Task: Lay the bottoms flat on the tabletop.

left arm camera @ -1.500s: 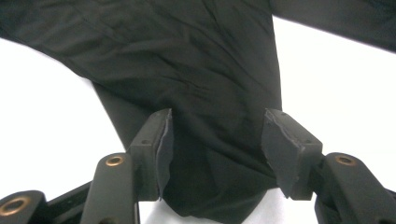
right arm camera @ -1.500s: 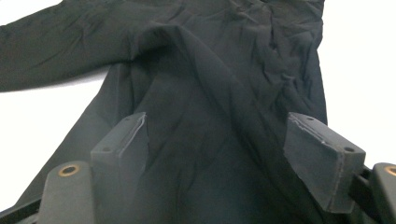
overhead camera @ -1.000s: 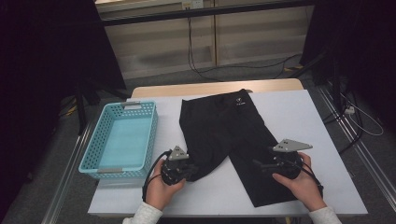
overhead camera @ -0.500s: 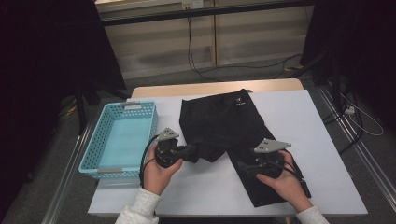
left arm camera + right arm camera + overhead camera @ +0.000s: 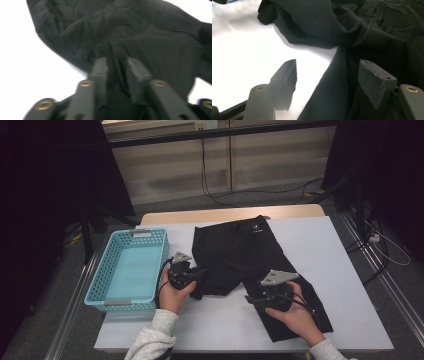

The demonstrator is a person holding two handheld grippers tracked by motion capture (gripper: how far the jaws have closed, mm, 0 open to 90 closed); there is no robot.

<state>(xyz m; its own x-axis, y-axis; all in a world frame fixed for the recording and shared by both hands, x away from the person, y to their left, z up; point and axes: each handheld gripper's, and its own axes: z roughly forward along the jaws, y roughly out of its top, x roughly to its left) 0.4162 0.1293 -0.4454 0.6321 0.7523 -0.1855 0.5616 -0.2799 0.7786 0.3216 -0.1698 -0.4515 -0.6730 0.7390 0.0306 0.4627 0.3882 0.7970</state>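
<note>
High view shows a pair of black shorts (image 5: 245, 255) lying on a white table (image 5: 345, 270), with the waist at the far side and a small white logo near the top. One leg is folded up toward the middle and looks bunched, and the other leg lies flat and long toward the near edge. The left gripper (image 5: 197, 276) sits at the bunched leg, just beside the blue basket (image 5: 97, 287). In the left gripper view its jaws have just been opening and stand a little apart, with a ridge of the wrinkly black cloth (image 5: 115, 62) between them — I cannot tell if the pads are touching it. The right gripper (image 5: 255, 298) is at the inner edge of the flat leg. In the right gripper view its jaws are spread wide, one above the bare table and one above the cloth (image 5: 374, 37), and they pinch nothing. The table has a tan wooden edge at the back. Past it the floor is grey, with black cables (image 5: 210, 185) lying on it — the room around is dark.
</note>
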